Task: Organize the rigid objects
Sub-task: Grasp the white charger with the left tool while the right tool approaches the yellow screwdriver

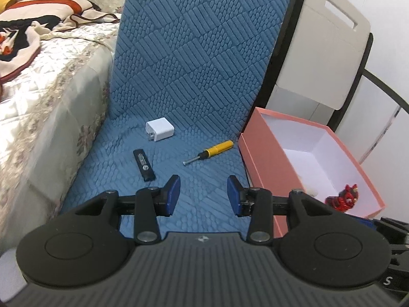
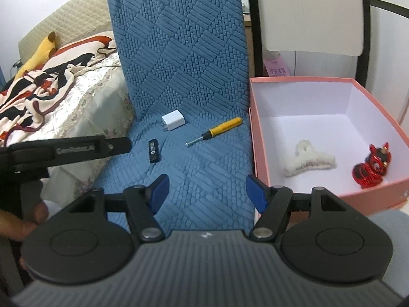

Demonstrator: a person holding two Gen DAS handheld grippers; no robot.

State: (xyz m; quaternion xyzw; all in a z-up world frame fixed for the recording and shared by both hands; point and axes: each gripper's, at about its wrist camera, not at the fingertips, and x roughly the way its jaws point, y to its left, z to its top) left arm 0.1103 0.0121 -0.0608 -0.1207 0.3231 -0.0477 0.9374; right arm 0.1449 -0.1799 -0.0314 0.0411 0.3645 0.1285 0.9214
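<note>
Screwdriver (image 1: 209,151), charger (image 1: 160,128), lighter(?) (image 1: 144,165) on cushion (image 1: 204,179)

A bed with a quilted cream floral cover (image 1: 51,81) stood left of the blue textured chair cushion (image 1: 194,51), a crumpled patterned blanket (image 2: 43,94) lying on it.

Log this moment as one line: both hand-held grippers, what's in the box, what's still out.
left hand-held gripper: open, empty | right hand-held gripper: open, empty | pink box: white claw clip, red figurine | blue cushion: charger, screwdriver, lighter
</note>
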